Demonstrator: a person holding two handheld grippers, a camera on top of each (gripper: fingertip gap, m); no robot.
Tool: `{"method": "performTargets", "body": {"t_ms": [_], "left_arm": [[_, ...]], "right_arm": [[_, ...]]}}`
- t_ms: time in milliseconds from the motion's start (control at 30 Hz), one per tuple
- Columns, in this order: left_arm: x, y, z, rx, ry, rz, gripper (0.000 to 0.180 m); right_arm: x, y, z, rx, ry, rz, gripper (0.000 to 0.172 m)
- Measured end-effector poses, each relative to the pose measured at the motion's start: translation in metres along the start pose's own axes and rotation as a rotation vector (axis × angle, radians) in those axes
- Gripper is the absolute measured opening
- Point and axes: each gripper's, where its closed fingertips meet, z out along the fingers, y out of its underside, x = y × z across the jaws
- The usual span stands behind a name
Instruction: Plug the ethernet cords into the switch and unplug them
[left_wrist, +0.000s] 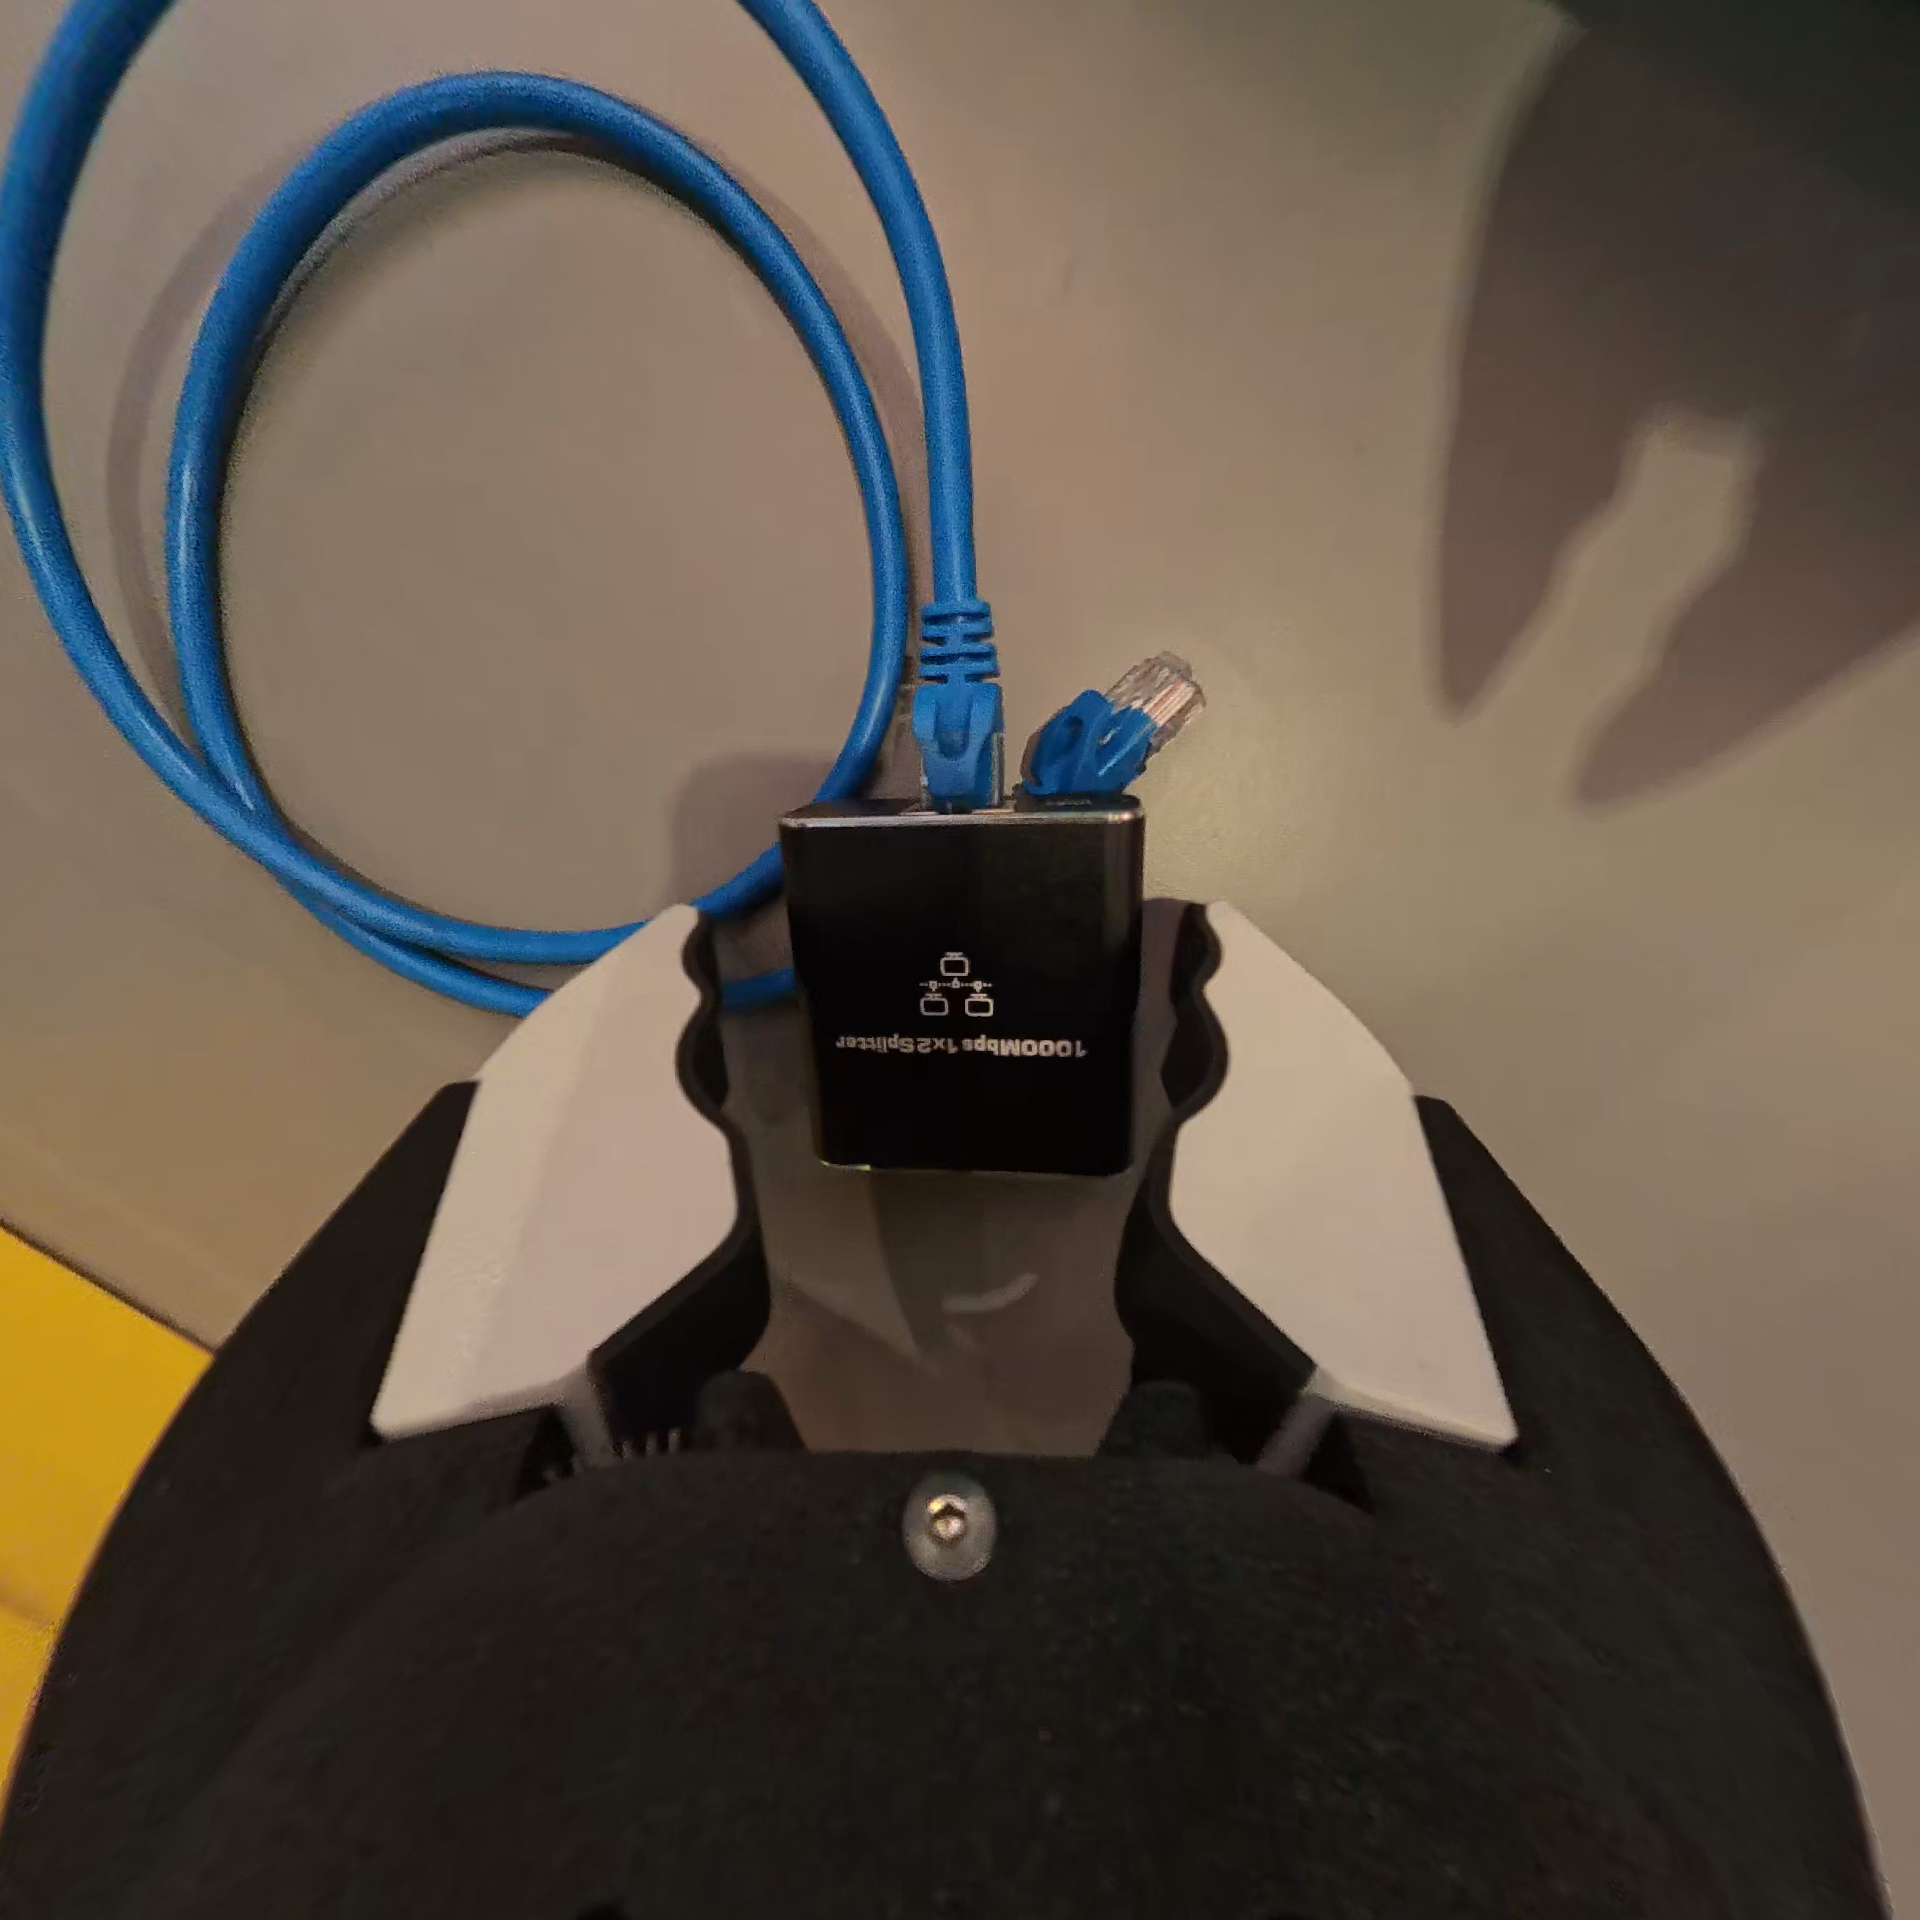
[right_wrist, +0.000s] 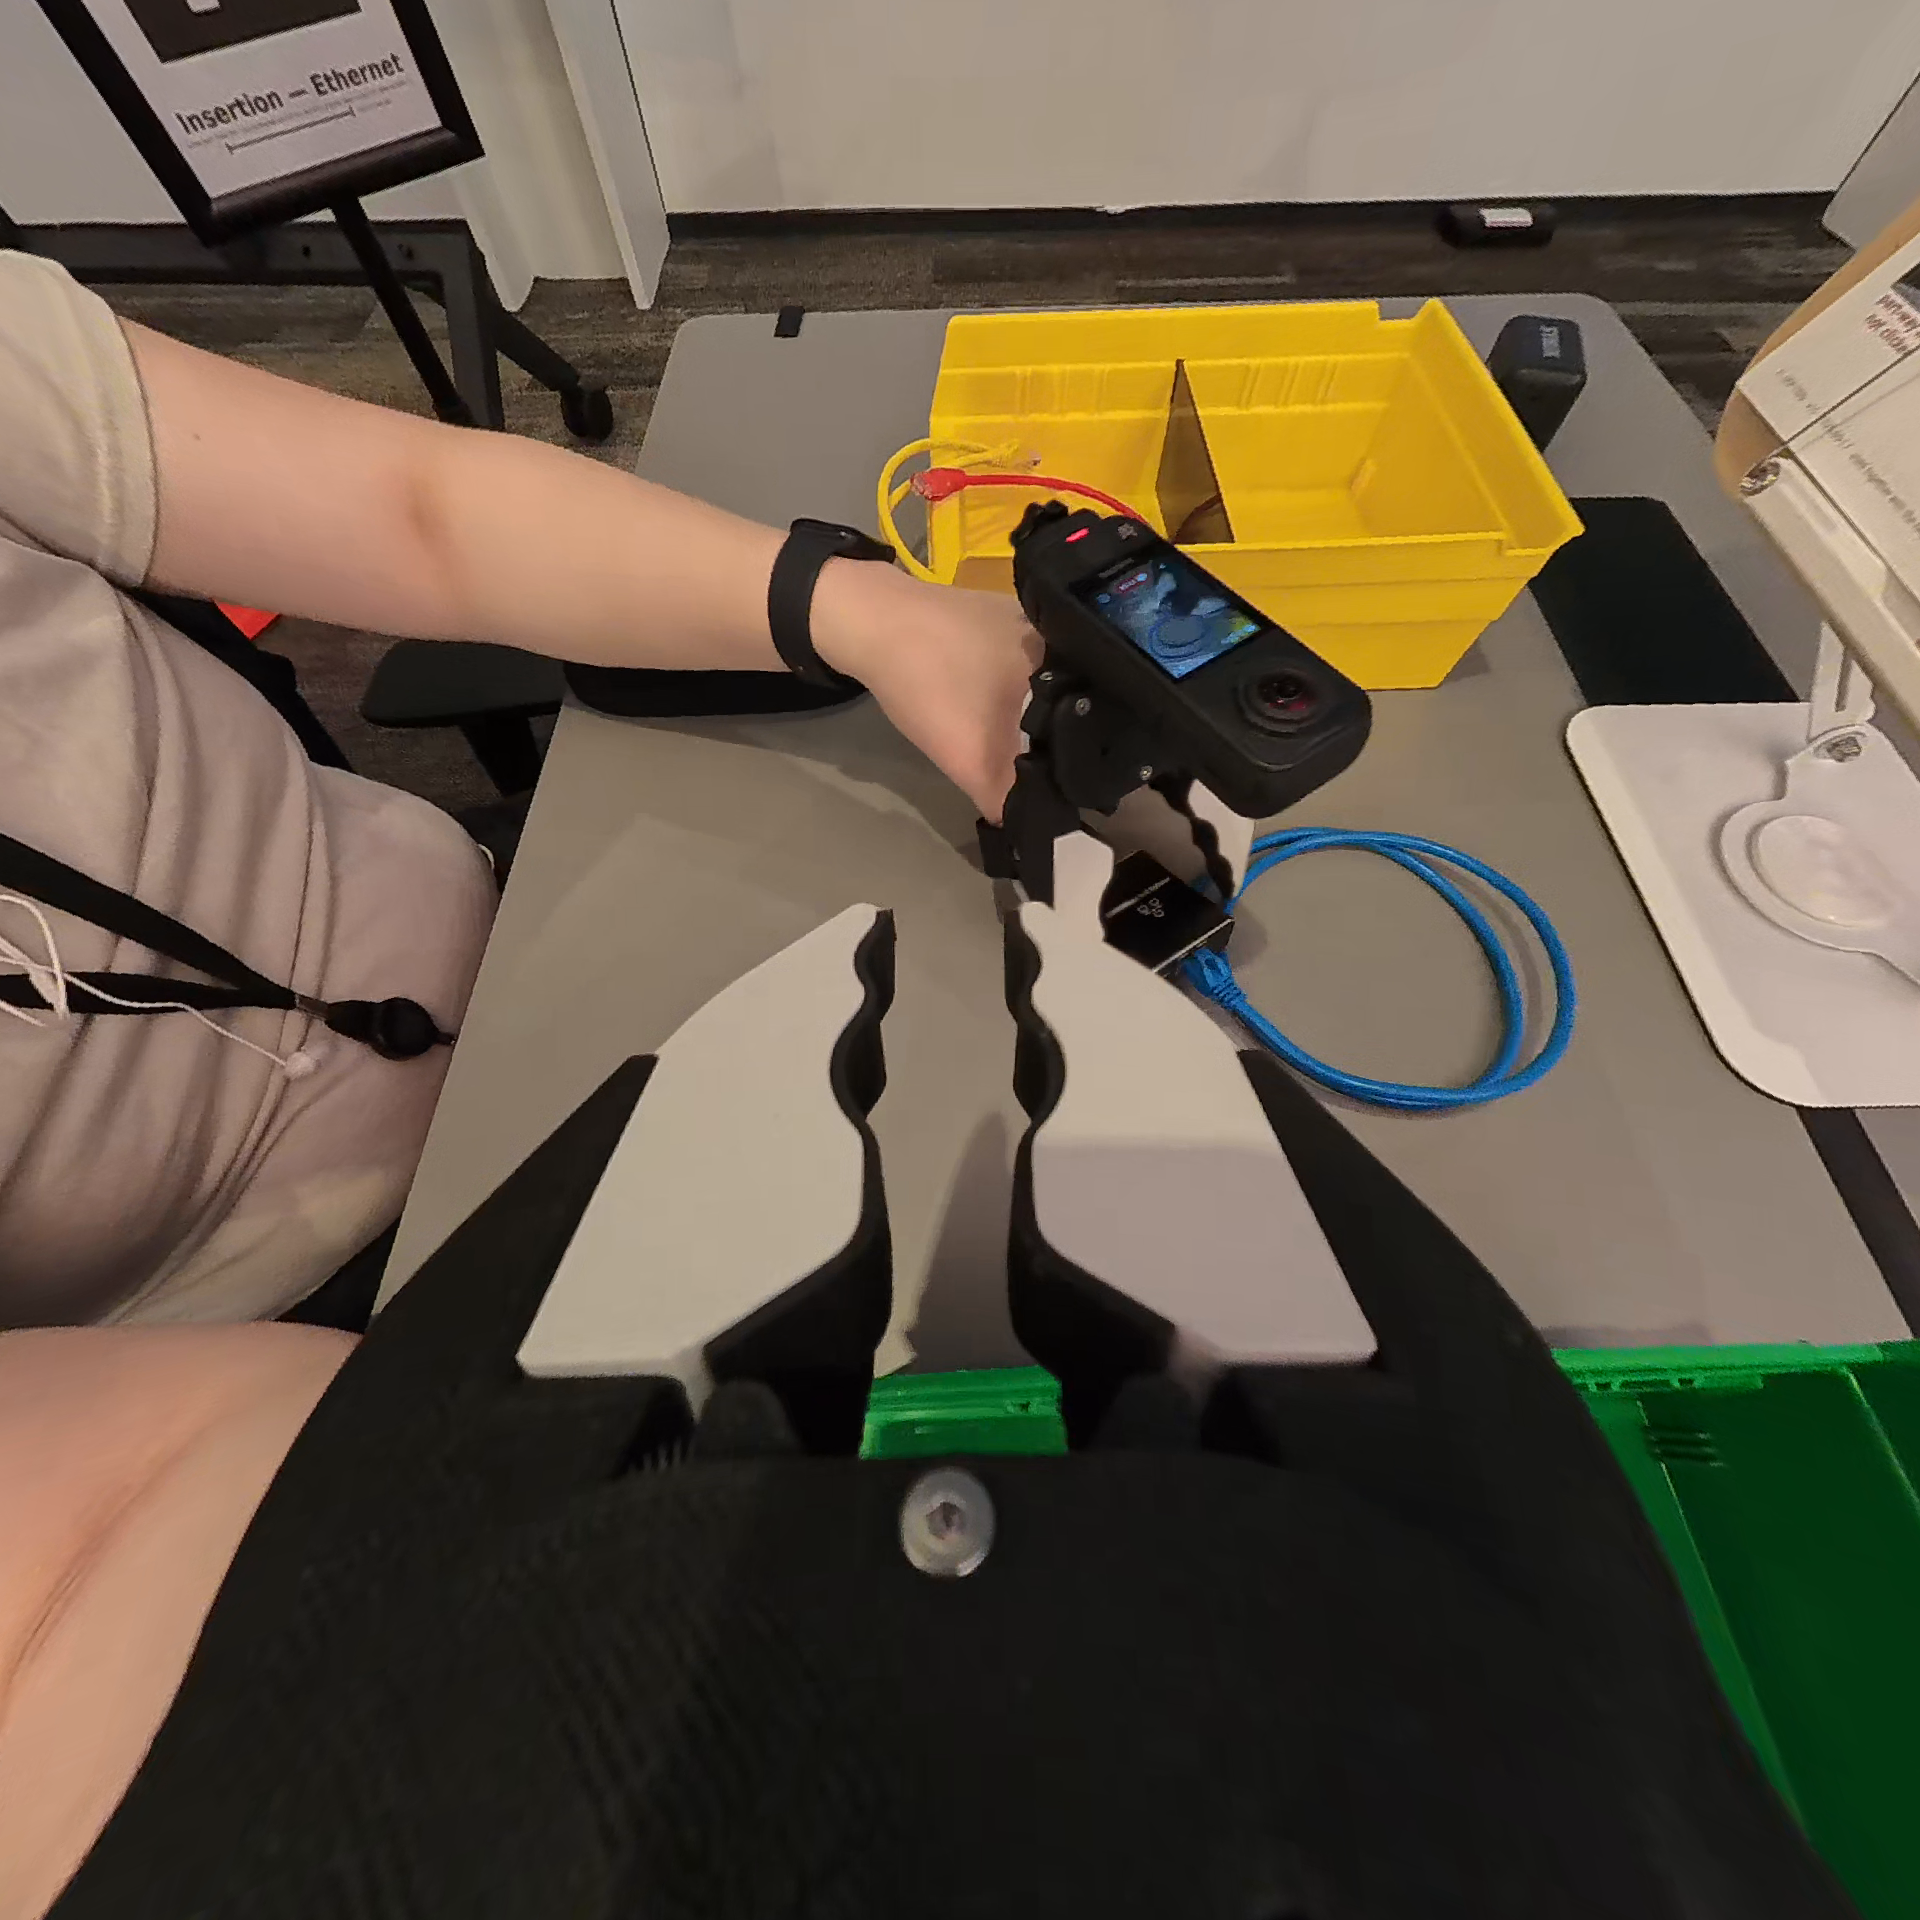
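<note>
With my left claw (left_wrist: 961, 935) spread wide around the unheld switch (left_wrist: 966, 987) and my right claw (right_wrist: 948, 935) empty, tugging the blue cord (left_wrist: 940, 416) may drag the switch across the bench (right_wrist: 727, 831).

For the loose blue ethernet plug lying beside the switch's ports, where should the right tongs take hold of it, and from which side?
Grip the loose plug by its blue boot, behind the clear tip. The tip points up and away from the black switch, so it needs turning toward the free port. Probably come from the right, since the plugged-in connector crowds the left.
</note>
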Motion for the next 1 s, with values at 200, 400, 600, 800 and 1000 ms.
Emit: {"method": "performTargets", "body": {"t_ms": [200,400,600,800,1000], "left_arm": [[0.023,-0.028,-0.067,0.341,0.024,-0.058,0.067],[0.001,0.034,-0.203,0.641,-0.275,-0.002,0.06],[-0.032,0.178,-0.197,0.262,-0.306,0.297,0.063],[-0.069,0.244,-0.167,-0.027,-0.41,0.458,0.062],[-0.076,0.233,-0.148,0.073,-0.377,0.495,0.049]], "right_arm": [[-0.003,-0.004,-0.001,0.002,0.015,-0.039,0.021],[-0.005,-0.01,0.006,0.002,0.02,-0.084,0.021],[-0.001,-0.004,0.025,-0.074,-0.005,-0.074,0.02],[0.0,0.001,0.036,-0.129,-0.008,-0.073,0.019],[0.002,0.008,0.04,-0.166,-0.006,-0.05,0.019]]}}
